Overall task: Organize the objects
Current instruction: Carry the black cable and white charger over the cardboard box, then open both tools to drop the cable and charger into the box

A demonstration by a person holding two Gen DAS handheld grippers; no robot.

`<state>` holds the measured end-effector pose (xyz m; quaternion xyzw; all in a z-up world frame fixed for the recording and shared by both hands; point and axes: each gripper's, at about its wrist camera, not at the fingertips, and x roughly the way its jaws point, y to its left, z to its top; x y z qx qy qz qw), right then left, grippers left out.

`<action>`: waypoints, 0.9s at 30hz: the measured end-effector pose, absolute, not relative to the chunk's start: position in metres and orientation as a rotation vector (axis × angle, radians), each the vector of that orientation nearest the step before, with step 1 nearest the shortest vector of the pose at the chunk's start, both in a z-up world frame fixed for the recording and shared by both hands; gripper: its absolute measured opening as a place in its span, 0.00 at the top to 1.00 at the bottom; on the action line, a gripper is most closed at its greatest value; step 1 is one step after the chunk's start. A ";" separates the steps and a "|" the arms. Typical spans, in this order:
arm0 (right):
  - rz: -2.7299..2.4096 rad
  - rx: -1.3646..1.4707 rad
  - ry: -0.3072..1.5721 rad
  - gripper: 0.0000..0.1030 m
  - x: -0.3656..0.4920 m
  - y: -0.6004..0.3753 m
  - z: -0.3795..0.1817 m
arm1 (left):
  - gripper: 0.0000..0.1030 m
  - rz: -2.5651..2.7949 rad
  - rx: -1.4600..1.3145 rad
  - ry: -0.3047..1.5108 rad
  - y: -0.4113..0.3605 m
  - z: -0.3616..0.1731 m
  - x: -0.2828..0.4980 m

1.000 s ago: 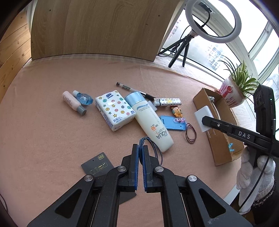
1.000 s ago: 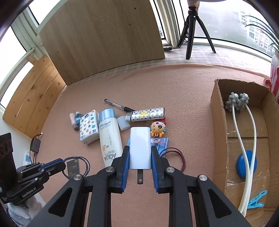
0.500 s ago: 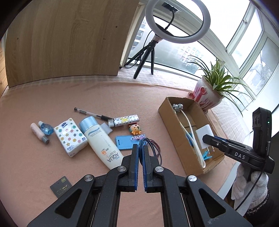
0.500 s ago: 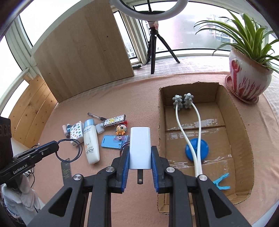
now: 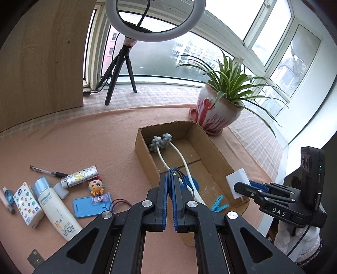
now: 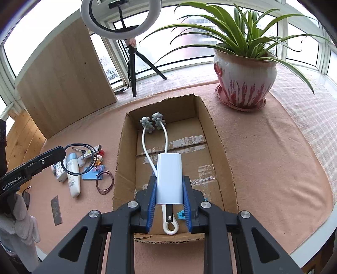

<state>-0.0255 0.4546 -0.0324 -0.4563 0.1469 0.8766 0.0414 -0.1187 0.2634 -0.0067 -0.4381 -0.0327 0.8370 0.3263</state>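
Note:
My left gripper [image 5: 170, 179] is shut on thin dark-blue hair ties [image 5: 175, 171], held above the near left wall of the cardboard box [image 5: 147, 160]; in the right wrist view the ties [image 6: 79, 159] hang from it left of the box. My right gripper [image 6: 169, 183] is shut on a white rectangular power bank [image 6: 169, 177] and holds it over the box [image 6: 223, 160]. It also shows in the left wrist view [image 5: 239, 181] above the box's near right corner. The box holds a white massager with grey knobs [image 6: 152, 124], a blue disc [image 5: 194, 185] and a blue clip [image 5: 219, 203].
On the pink cloth left of the box lie a sunscreen bottle [image 5: 55, 209], tissue pack [image 5: 26, 205], blue card holder [image 5: 90, 204], octopus toy [image 5: 95, 187], patterned tube [image 5: 81, 176], pen [image 5: 47, 171], red hair ties [image 6: 104, 182] and a dark card [image 6: 56, 209]. A potted plant [image 6: 244, 82] and ring light [image 5: 154, 19] stand behind.
Both grippers moved right, away from the loose items, with their loads. The right gripper is now over the box; the left has reached the box's near left wall.

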 end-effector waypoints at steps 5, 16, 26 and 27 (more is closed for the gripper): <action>2.662 -1.413 0.468 0.80 -0.027 0.471 -0.041 | 0.97 2.192 -1.173 -0.055 0.296 -0.022 -0.130; 2.640 -1.462 0.472 0.80 -0.037 0.486 -0.058 | 0.97 2.208 -1.215 -0.022 0.327 -0.046 -0.151; 2.661 -1.468 0.488 0.58 -0.044 0.483 -0.060 | 0.32 2.240 -1.205 -0.018 0.323 -0.042 -0.148; 2.665 -1.450 0.482 0.48 -0.043 0.482 -0.058 | 0.32 2.245 -1.208 -0.026 0.320 -0.041 -0.148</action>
